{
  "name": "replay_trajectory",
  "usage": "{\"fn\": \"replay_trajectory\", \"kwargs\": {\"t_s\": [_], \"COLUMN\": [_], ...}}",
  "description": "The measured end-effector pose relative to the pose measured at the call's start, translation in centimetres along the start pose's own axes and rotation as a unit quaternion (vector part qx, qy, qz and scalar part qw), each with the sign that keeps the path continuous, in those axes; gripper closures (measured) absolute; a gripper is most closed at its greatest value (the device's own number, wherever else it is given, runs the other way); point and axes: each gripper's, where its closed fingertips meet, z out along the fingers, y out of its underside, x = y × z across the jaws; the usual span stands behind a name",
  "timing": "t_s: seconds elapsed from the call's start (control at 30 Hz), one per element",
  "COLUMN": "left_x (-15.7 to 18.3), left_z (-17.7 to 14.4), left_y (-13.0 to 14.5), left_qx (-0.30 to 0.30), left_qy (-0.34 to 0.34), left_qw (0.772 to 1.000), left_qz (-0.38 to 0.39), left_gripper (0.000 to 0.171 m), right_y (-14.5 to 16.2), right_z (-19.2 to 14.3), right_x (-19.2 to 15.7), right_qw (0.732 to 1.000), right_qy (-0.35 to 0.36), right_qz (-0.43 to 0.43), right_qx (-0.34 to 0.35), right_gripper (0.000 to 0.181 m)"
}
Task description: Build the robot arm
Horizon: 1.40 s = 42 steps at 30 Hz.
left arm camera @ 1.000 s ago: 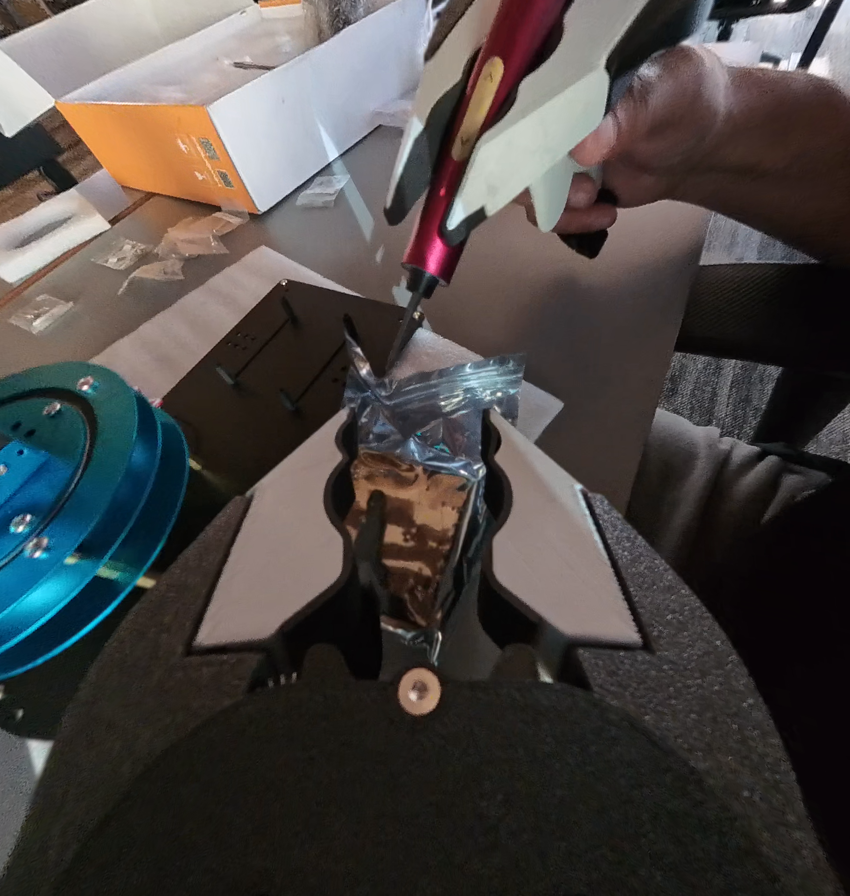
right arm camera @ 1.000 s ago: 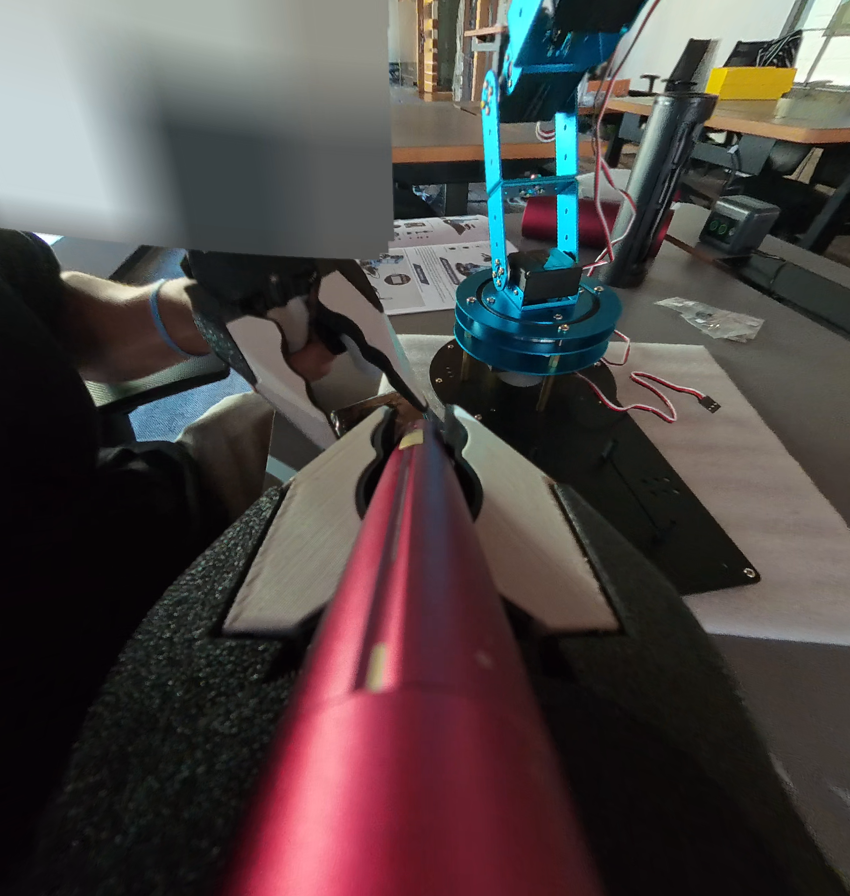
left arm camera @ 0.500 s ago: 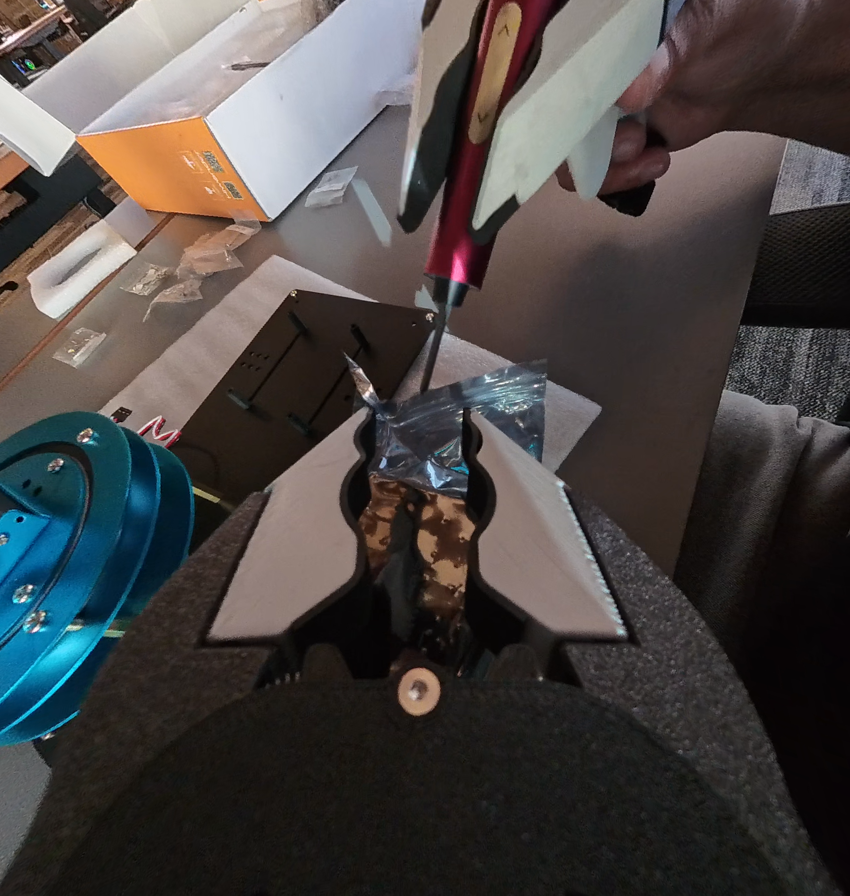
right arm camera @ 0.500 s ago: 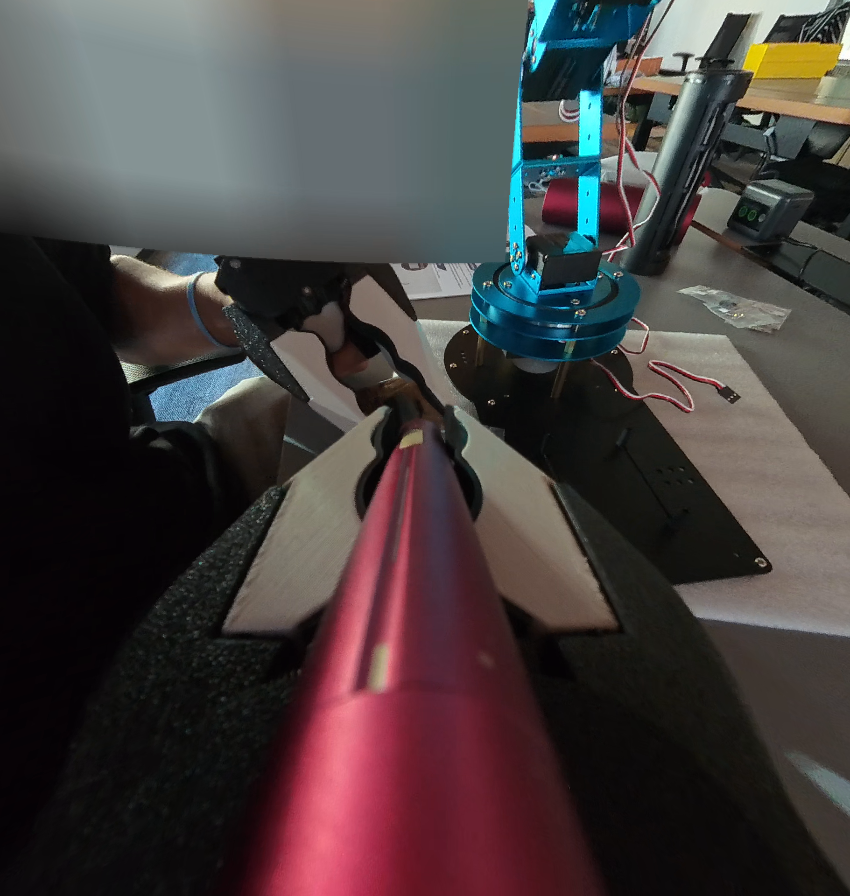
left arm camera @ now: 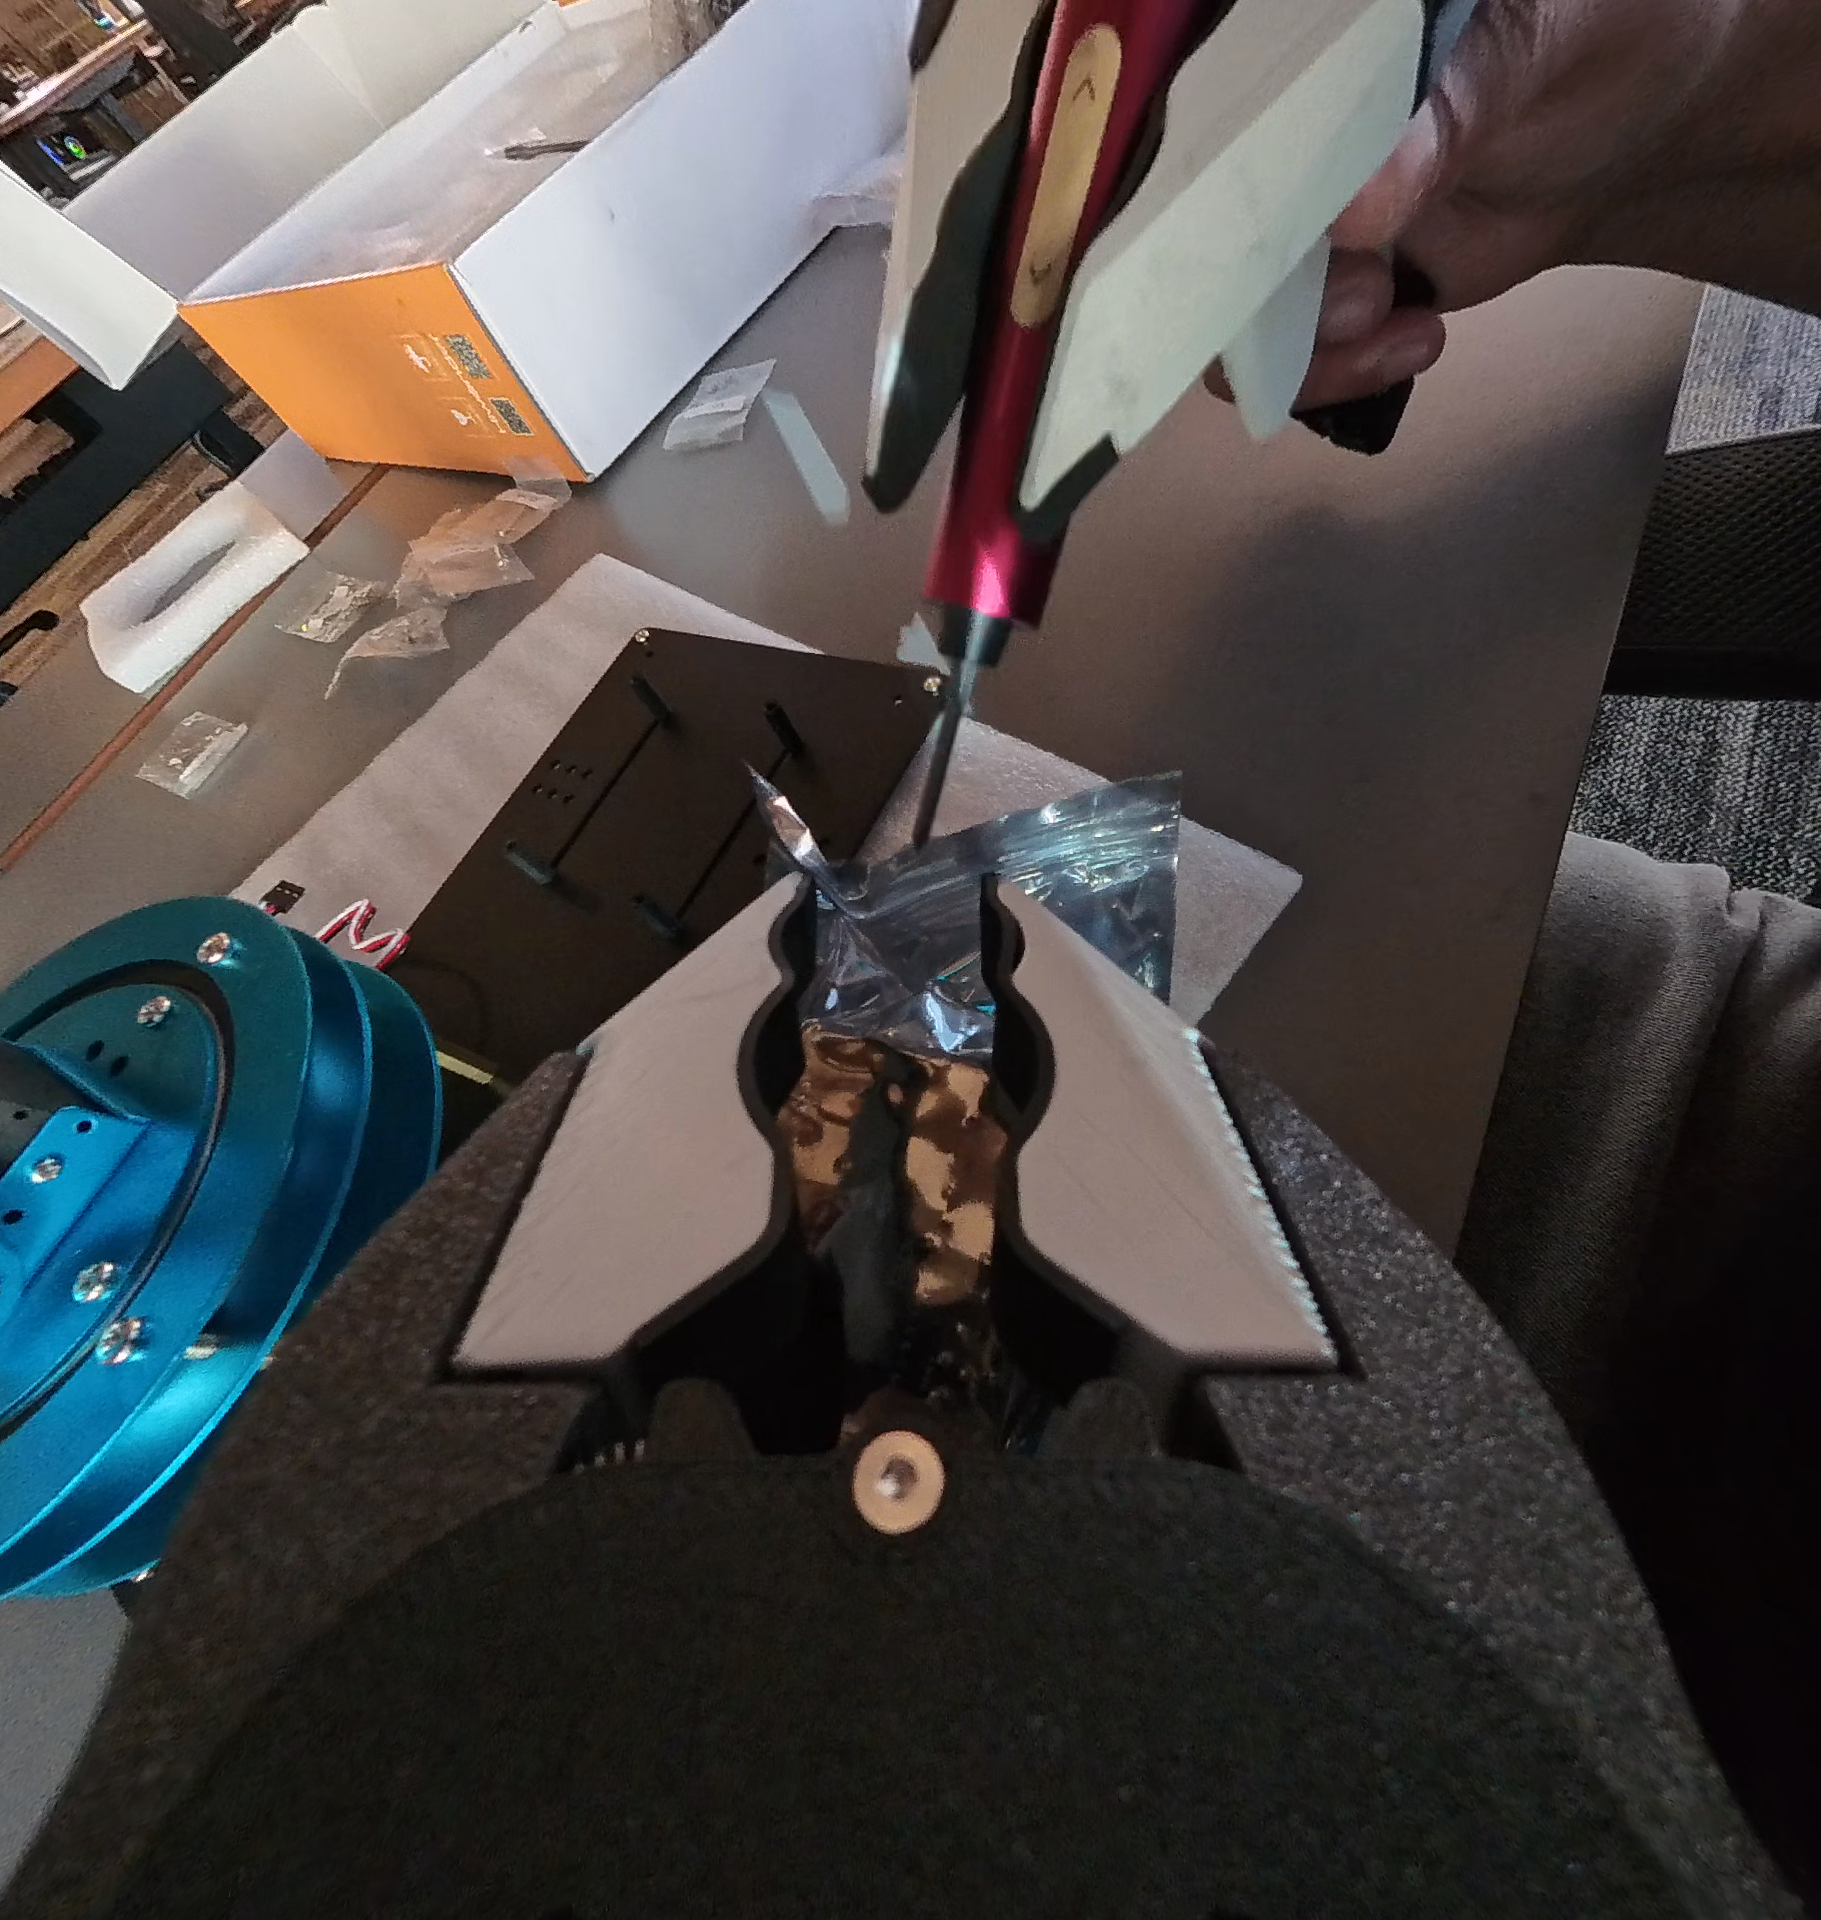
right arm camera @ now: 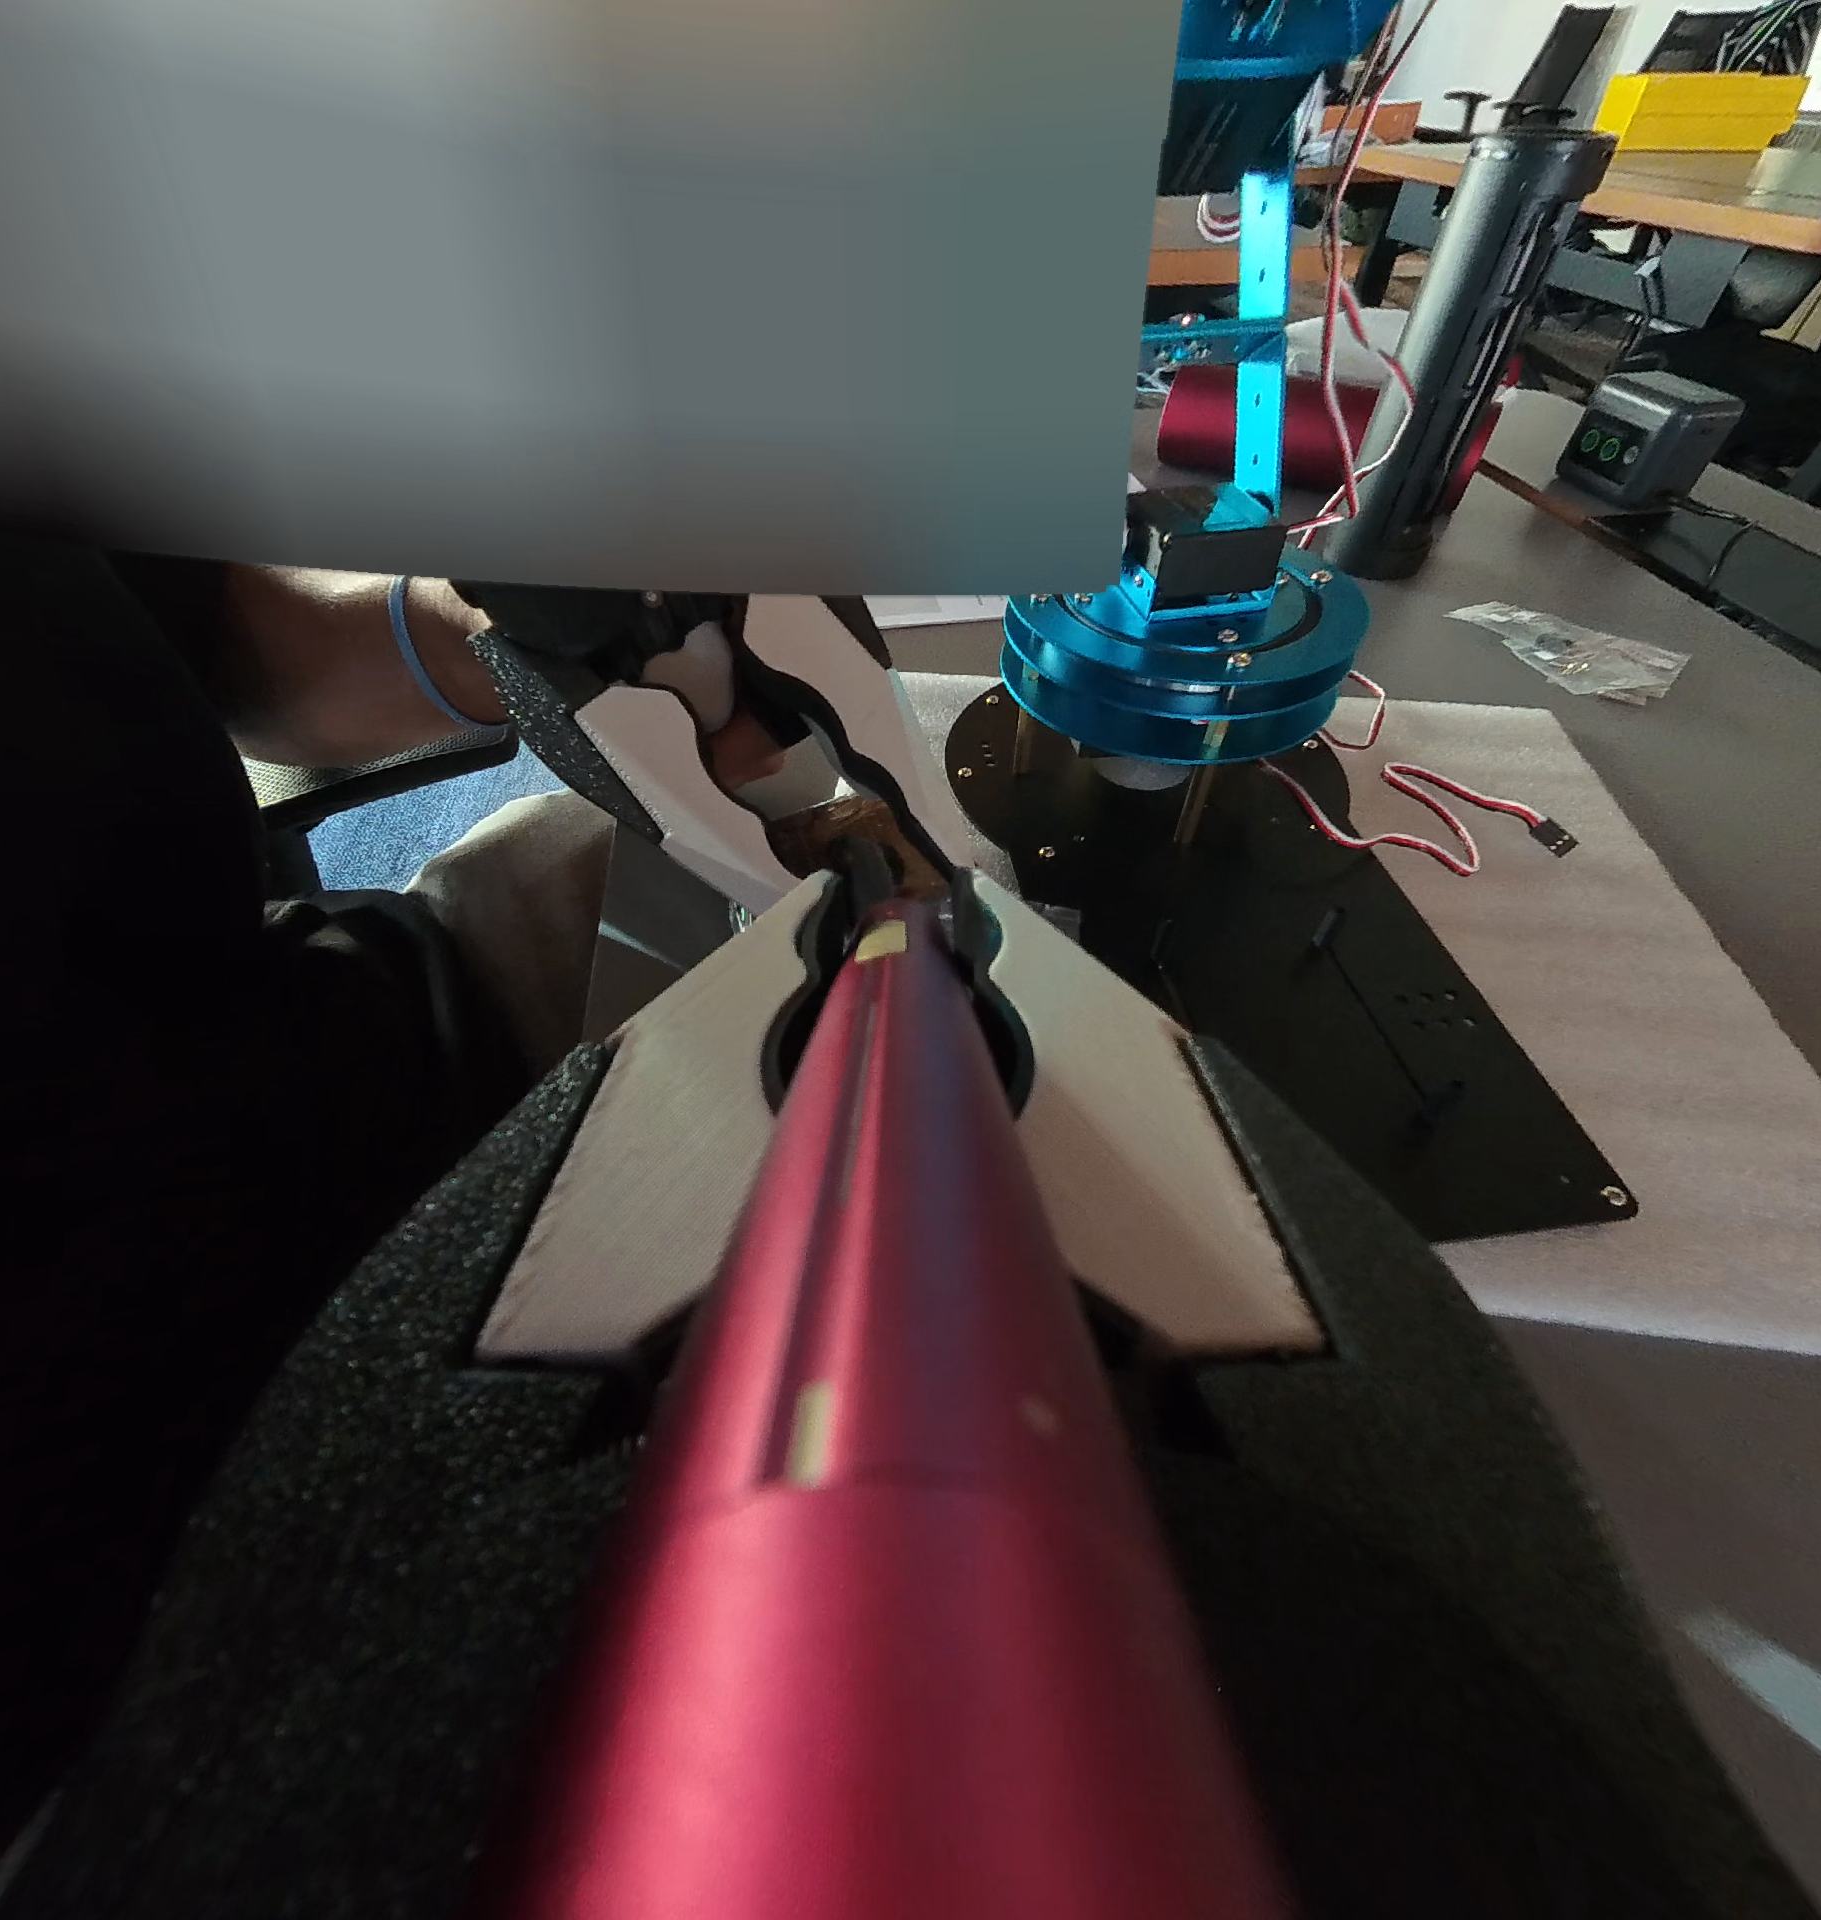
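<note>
Small unreadable printed labels mark the orange box (left arm camera: 366,364).

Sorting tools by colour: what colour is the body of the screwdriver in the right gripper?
Metallic red screwdriver, clamped in the right gripper; clearest in the left wrist view.

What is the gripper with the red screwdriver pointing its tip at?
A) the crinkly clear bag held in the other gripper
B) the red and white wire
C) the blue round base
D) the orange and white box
A: the red screwdriver, clamped in the right gripper, has its tip at the top of the crinkly clear bag pinched in the left gripper.
</note>
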Motion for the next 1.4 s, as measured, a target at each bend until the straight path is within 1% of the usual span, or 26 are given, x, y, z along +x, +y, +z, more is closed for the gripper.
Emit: {"fn": "replay_trajectory", "kwargs": {"t_s": [0.1, 0.33, 0.53, 0.87, 1.03, 1.1, 1.17, 1.2, 1.3, 1.33, 1.4], "left_x": [0.0, 0.0, 0.0, 0.1, 0.2, 0.2, 0.1, 0.1, 0.3, 0.6, 0.7], "left_z": [0.0, 0.0, 0.0, 0.2, 0.4, 0.3, -0.1, -0.4, -0.8, -0.8, -0.7], "left_y": [0.0, 0.0, -0.1, -0.2, 0.0, 0.2, 0.2, 0.0, -0.5, -0.6, -0.8], "left_qx": [0.000, -0.002, -0.001, -0.004, -0.008, -0.015, -0.015, -0.009, 0.000, 0.001, 0.004], "left_qy": [0.001, 0.001, 0.002, 0.003, 0.006, 0.012, 0.031, 0.045, 0.096, 0.116, 0.131], "left_qw": [1.000, 1.000, 1.000, 1.000, 1.000, 0.999, 0.994, 0.987, 0.952, 0.939, 0.920], "left_qz": [-0.002, 0.004, 0.003, 0.007, -0.002, -0.032, -0.105, -0.151, -0.290, -0.323, -0.369], "left_gripper": [0.141, 0.141, 0.141, 0.141, 0.141, 0.142, 0.141, 0.142, 0.141, 0.138, 0.135], "right_y": [-0.3, 0.3, -0.6, 0.4, 0.9, 1.2, 1.1, 1.1, 1.1, 1.0, 1.1], "right_z": [-0.3, 0.1, -0.4, 0.0, 0.5, 0.8, 0.9, 0.9, 1.1, 1.1, 1.2], "right_x": [0.1, 0.1, -0.1, 0.0, 0.0, 0.0, -0.2, -0.2, -0.4, -0.6, -0.9], "right_qw": [1.000, 1.000, 1.000, 1.000, 0.999, 0.998, 0.998, 0.998, 0.996, 0.995, 0.992], "right_qy": [0.000, -0.001, -0.003, -0.001, 0.011, 0.020, 0.018, 0.022, 0.027, 0.028, 0.036], "right_qz": [0.003, 0.002, 0.000, -0.004, -0.022, -0.036, -0.039, -0.042, -0.060, -0.071, -0.097], "right_qx": [0.007, -0.004, 0.014, -0.008, -0.033, -0.047, -0.048, -0.050, -0.055, -0.057, -0.066], "right_gripper": [0.162, 0.161, 0.162, 0.162, 0.161, 0.162, 0.161, 0.161, 0.161, 0.161, 0.162]}}
